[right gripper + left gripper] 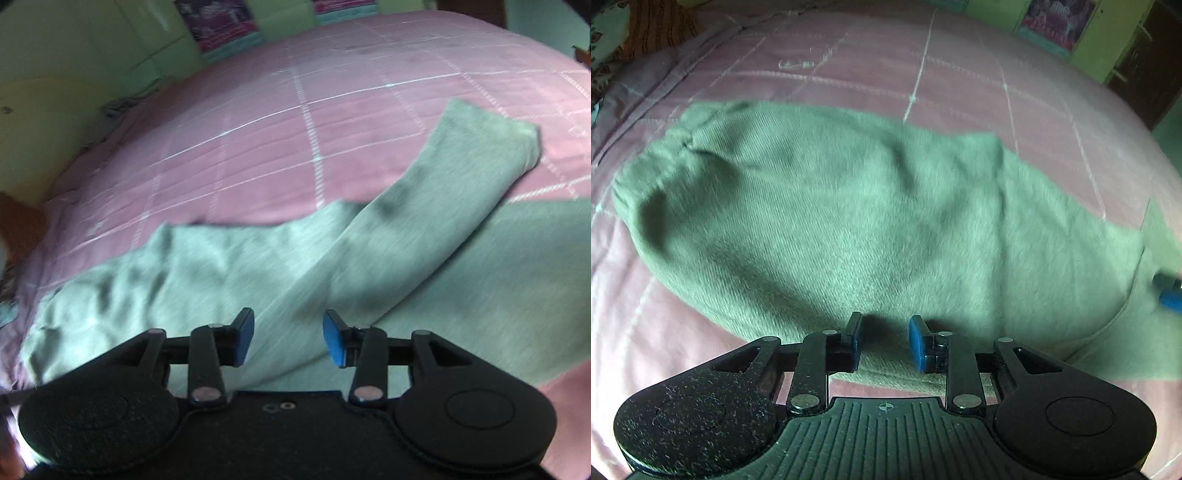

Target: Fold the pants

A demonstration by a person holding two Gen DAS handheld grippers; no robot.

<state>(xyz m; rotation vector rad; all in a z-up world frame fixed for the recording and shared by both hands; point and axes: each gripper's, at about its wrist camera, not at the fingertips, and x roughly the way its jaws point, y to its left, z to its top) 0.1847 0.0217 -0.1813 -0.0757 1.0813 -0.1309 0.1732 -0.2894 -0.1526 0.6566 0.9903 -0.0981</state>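
Note:
Grey-green pants (831, 229) lie flat on a pink quilted bed (960, 74), the gathered waistband at the left in the left wrist view. My left gripper (885, 341) is open and empty, just above the near edge of the pants. In the right wrist view the pants (221, 266) spread across the bed, with one leg (424, 221) folded diagonally over the rest, its cuff at the upper right. My right gripper (288, 338) is open and empty above the fabric. Its blue pads show at the right edge of the left wrist view (1169, 291).
The pink bed cover (295, 129) has white grid stitching. A green wall with posters (221, 22) stands behind the bed. A patterned cushion (646, 33) lies at the bed's far left corner. A dark door (1145, 66) is at the right.

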